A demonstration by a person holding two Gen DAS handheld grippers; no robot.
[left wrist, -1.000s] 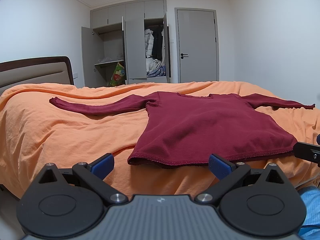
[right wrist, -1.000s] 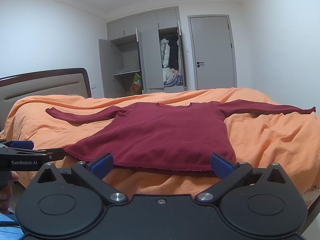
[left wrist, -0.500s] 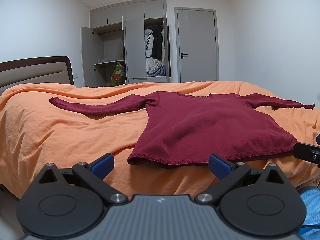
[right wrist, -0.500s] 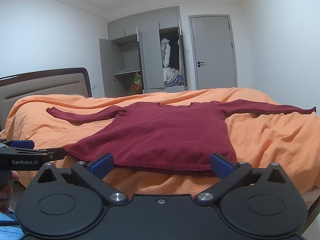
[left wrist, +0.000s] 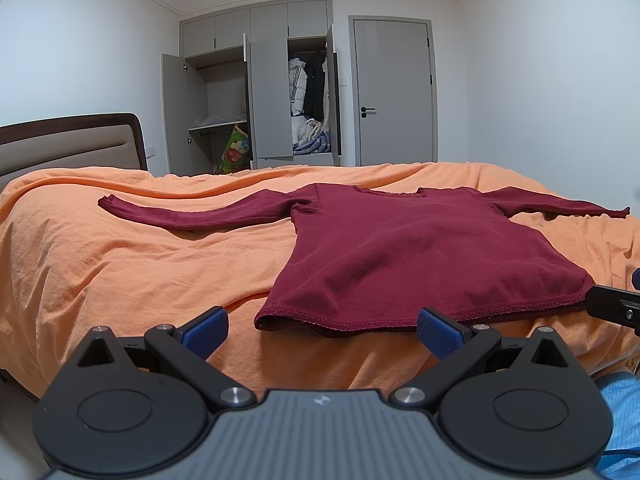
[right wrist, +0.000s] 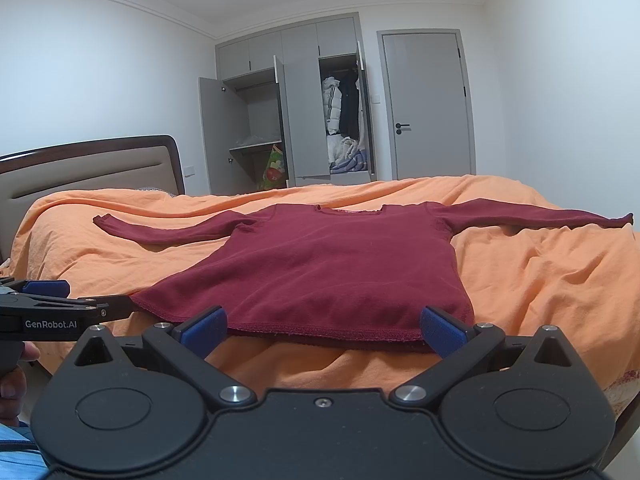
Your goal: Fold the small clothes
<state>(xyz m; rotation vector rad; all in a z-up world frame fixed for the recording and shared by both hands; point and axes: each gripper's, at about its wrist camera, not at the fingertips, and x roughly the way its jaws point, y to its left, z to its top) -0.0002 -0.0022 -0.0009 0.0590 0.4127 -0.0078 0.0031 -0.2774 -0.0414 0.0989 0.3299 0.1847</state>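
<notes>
White bedroom walls frame a wide bed under an orange cover, with a padded headboard at the left, an open grey wardrobe behind it and a closed grey door to the right.

A dark red long-sleeved top lies flat on the cover near the bed's near edge, neckline toward the wardrobe, hem toward the cameras. Its left sleeve stretches toward the headboard side; its right sleeve reaches toward the bed's right edge. The top's long axis, sleeve tip to sleeve tip, runs side to side across both views.

Going left to right: the left gripper hangs just short of the near edge with its blue-padded jaws spread wide and empty, in front of the hem's left corner. The right gripper sits beside it, jaws equally wide and empty, in front of the hem's right half.

Judging by this, no fold is made yet. Each gripper is nearer its own hem corner, and the sleeves lie well apart from both.
</notes>
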